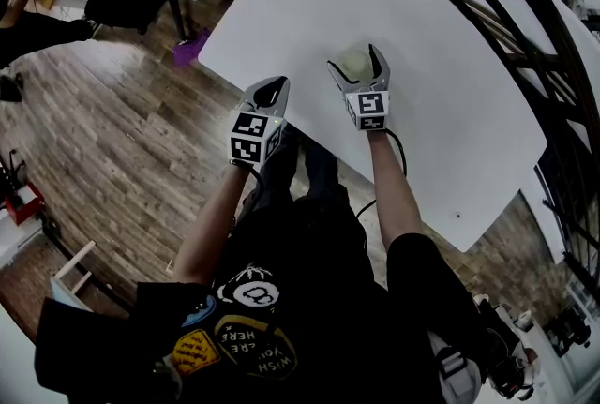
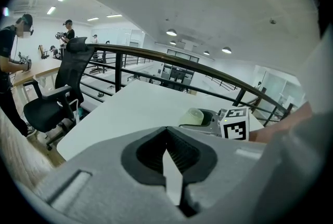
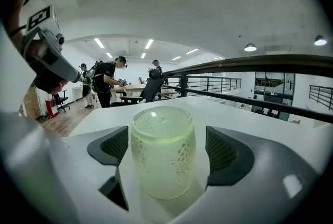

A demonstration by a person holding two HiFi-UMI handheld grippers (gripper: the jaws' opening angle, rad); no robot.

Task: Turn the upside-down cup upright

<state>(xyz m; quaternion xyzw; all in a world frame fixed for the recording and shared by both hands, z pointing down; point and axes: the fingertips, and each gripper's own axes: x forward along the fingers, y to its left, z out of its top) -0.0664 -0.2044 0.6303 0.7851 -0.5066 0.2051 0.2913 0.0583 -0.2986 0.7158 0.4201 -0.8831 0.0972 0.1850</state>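
The pale green cup (image 1: pixel 353 65) stands on the white surface (image 1: pixel 450 121) between the pads of the right tool (image 1: pixel 354 58), which gapes wide and touches nothing. At the cup's 8 o'clock, the left tool (image 1: pixel 275 88) is closed tight and empty. Only the right gripper view shows the cup's dimpled wall.

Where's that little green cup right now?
In the head view the cup stands on the white table between the open jaws of the right tool, just right of the left tool.

Tabletop (image 1: pixel 450 112) open round cup (image 1: pixel 353 63); gaps between cup and right gripper's (image 1: pixel 354 57) fingers (image 3: pixel 227 151); railing (image 3: pixel 270 63) beyond far edge.
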